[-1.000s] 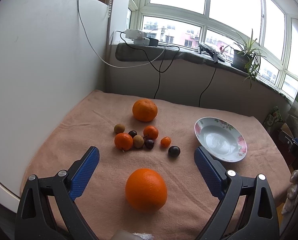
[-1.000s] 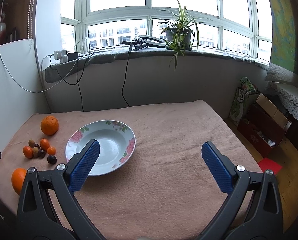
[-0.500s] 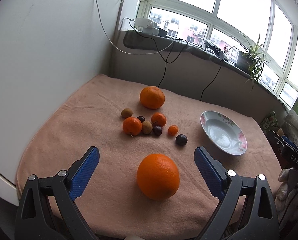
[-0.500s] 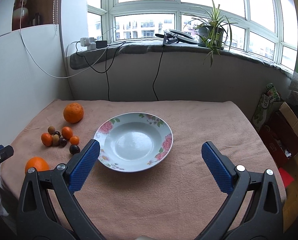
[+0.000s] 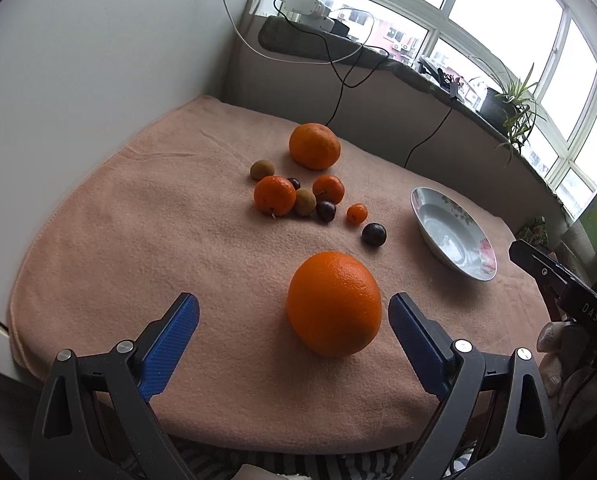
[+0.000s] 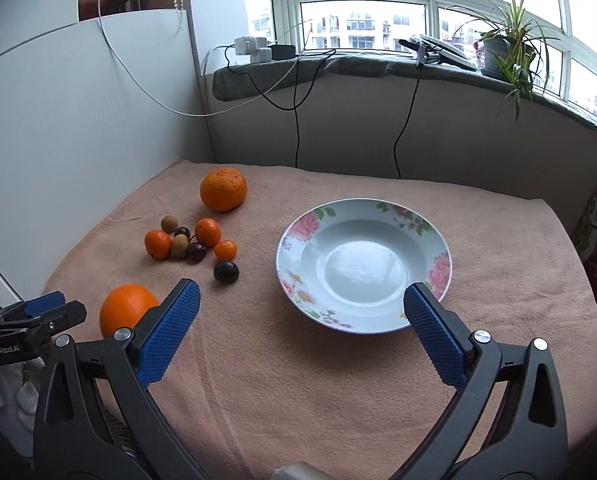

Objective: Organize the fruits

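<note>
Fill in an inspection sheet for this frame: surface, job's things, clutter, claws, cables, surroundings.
Surface: pink towel covers the table.
Job's things: floral plate holds nothing; large orange nearest, bumpy orange farthest, small fruits clustered between.
Clutter: nothing seen.
Claws: left claw open, the large orange by its right finger; right claw open, before the plate.
Cables: black cables and white cable hang off the sill.
Surroundings: windows, potted plant, white panel.

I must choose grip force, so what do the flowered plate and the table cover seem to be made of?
Flowered plate: probably glazed ceramic, since it is white, glossy, and has printed roses on its rim. Table cover: soft peach fleece or terry cloth, matte and fuzzy, with wrinkles.
</note>
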The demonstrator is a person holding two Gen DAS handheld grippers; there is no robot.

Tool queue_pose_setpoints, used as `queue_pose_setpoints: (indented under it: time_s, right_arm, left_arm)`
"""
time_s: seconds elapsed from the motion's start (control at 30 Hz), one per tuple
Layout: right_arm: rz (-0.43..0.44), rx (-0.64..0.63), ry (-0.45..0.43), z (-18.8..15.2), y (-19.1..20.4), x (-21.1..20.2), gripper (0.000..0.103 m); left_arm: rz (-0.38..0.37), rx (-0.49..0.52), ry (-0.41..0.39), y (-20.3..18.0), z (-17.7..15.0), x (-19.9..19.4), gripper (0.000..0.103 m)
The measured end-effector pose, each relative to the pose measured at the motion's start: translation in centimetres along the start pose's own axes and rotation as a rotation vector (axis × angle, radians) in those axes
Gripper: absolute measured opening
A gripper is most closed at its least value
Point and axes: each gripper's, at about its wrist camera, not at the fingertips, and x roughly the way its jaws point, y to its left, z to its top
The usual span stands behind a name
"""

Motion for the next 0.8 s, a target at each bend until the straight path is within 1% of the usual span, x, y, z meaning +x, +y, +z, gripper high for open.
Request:
queue_pose_setpoints:
  time_s: [0.07, 0.23, 0.3, 0.37, 0.43, 0.47, 0.5, 0.63, 0.77, 0.8]
  right_arm:
    - [0.047, -0.012, 0.021, -0.1, 0.7, 0.6, 0.103]
    - [0.179, -0.023, 0.103, -0.5, 2.3, 2.5, 0.103]
    - [0.237, -0.009, 0.14, -0.6, 2.8, 3.4, 0.103]
    - [0.282, 0.006, 0.182, -0.7, 3.2, 4.3, 0.103]
    - [0.329, 0.024, 0.222, -0.8, 3.7, 5.2, 0.1]
    - [0.342, 0.03, 0.239, -0.9, 3.9, 5.6, 0.097]
    - [0.352, 0.032, 0.251, -0.9, 4.1, 5.9, 0.096]
    - [0.395, 0.032, 0.291, -1.0, 5.1, 6.8, 0.095]
    - [0.458, 0.068, 0.341, -0.9, 5.7, 7.8, 0.095]
    - [0.472, 0.077, 0.353, -0.9, 5.8, 8.1, 0.093]
  left_arm:
    - [-0.033, -0.013, 0.018, 0.1, -0.3, 0.4, 0.095]
    - [-0.066, -0.028, 0.042, 0.2, -0.6, 0.9, 0.094]
    - [-0.092, -0.037, 0.051, 0.3, -0.6, 1.0, 0.09]
    - [-0.103, -0.039, 0.061, 0.3, -0.7, 1.3, 0.09]
    - [-0.11, -0.033, 0.071, 0.2, -0.9, 1.6, 0.087]
    - [-0.116, -0.033, 0.077, 0.2, -1.0, 1.8, 0.083]
    - [-0.125, -0.036, 0.083, 0.2, -1.0, 1.9, 0.082]
    - [-0.141, -0.029, 0.094, 0.1, -1.1, 2.3, 0.082]
    - [-0.151, -0.008, 0.1, -0.3, -1.1, 2.6, 0.081]
    - [-0.154, -0.002, 0.102, -0.3, -1.2, 2.7, 0.08]
